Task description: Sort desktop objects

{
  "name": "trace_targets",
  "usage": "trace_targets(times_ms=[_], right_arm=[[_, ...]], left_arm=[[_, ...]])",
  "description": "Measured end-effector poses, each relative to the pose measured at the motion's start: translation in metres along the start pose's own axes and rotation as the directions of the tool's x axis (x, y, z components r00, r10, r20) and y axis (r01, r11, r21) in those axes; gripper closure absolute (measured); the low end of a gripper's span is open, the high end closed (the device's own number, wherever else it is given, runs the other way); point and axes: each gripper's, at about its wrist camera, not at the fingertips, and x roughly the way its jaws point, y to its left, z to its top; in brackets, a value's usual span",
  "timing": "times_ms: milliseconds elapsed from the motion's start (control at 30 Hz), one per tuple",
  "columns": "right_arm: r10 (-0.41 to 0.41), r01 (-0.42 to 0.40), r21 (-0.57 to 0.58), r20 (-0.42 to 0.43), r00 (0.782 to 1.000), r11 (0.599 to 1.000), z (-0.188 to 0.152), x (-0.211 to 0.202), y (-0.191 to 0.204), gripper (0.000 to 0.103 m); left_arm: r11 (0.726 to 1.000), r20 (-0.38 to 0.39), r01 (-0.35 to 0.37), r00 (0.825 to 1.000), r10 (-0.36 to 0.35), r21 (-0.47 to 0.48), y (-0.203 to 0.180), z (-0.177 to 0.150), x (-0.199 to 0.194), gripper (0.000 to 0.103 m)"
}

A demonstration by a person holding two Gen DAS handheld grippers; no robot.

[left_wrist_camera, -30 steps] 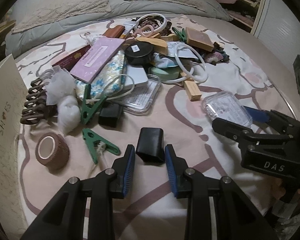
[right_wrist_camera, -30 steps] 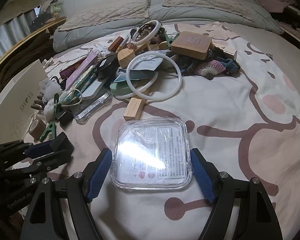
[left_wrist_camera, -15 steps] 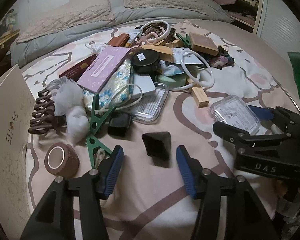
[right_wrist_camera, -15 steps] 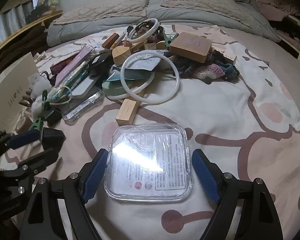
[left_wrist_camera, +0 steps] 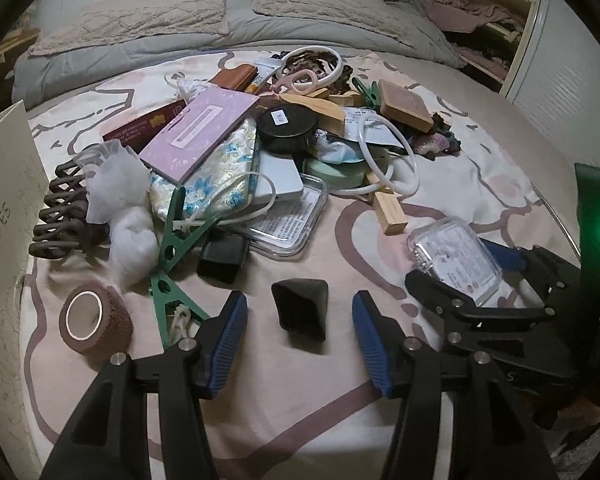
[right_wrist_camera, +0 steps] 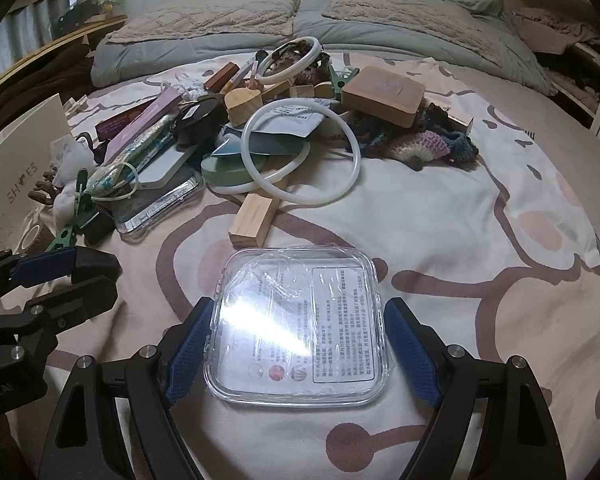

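Left gripper point(left_wrist_camera: 298, 330): jaws spread wide, released, with gaps on both sides of a small black cap point(left_wrist_camera: 301, 312), matte, wedge-shaped, lying on the bedspread point(left_wrist_camera: 260, 412).

Right gripper point(right_wrist_camera: 298, 356): jaws open, flanking a clear plastic case point(right_wrist_camera: 300, 326), square with rounded corners, glossy, with a printed label; the left pad seems to touch its edge, the right stands just off it.

Around the cap: green clothespin point(left_wrist_camera: 172, 300) and a roll of brown tape point(left_wrist_camera: 94, 326) to the left, a second black block point(left_wrist_camera: 224, 258) beyond.

Ahead of the case: a wooden block point(right_wrist_camera: 254, 220), then a white ring point(right_wrist_camera: 300, 152) lying over the pile. A tan wooden box point(right_wrist_camera: 384, 94) sits on crocheted yarn point(right_wrist_camera: 428, 144).

Bedspread is soft, pink-patterned and wrinkled. Cardboard box point(left_wrist_camera: 4, 208) at far left.
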Motion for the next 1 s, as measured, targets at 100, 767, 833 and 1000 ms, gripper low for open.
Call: trace_targets(times_ms=[100,767,833,1000], right_arm=[[0.001,-0.001,0.000,0.002,1.000,1.000,0.0000,-0.0002,0.0002,0.018],[0.006,-0.006,0.008,0.020,1.000,1.000,-0.0003,-0.0054,0.0016,0.025],[0.007,-0.007,0.010,0.021,1.000,1.000,-0.0009,-0.0063,0.0015,0.025],[0.017,-0.017,0.014,0.021,1.000,1.000,-0.0014,-0.0086,0.0007,0.025]], left_arm=[[1.000,0.002,0.006,1.000,-0.006,0.002,-0.0011,-0.0003,-0.0002,0.054],[1.000,0.020,-0.015,1.000,0.015,0.025,-0.0060,-0.0023,-0.0047,0.080],[0.999,0.027,-0.019,0.999,0.018,0.027,-0.0063,-0.0021,-0.0063,0.080],[0.999,0.036,-0.029,0.999,0.028,0.030,-0.0072,-0.0018,-0.0075,0.080]])
